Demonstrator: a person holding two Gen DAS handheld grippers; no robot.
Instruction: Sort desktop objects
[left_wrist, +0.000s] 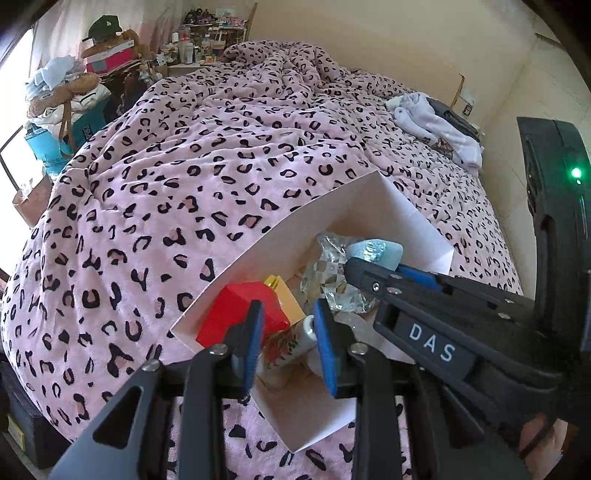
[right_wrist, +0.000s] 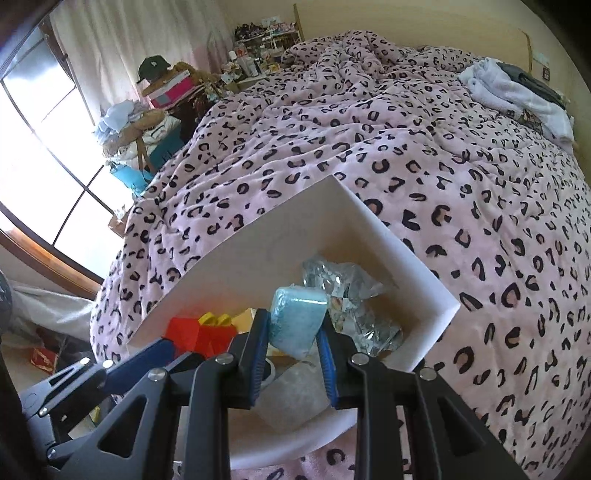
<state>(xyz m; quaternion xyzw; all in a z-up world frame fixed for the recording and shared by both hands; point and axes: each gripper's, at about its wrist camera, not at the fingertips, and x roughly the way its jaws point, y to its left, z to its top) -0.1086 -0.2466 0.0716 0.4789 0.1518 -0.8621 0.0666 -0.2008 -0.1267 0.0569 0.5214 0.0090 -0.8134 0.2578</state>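
Box: R gripper clamps sponge.

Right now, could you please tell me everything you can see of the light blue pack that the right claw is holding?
The light blue pack is a small, soft-looking pillow-shaped packet in a shiny wrapper with a speckled surface and rounded corners. It is pinched between the blue pads of the right claw, held tilted above the inside of the white box on the bed. Crinkled silver foil packaging lies just behind it. In the left wrist view it shows beyond the claw's tip.
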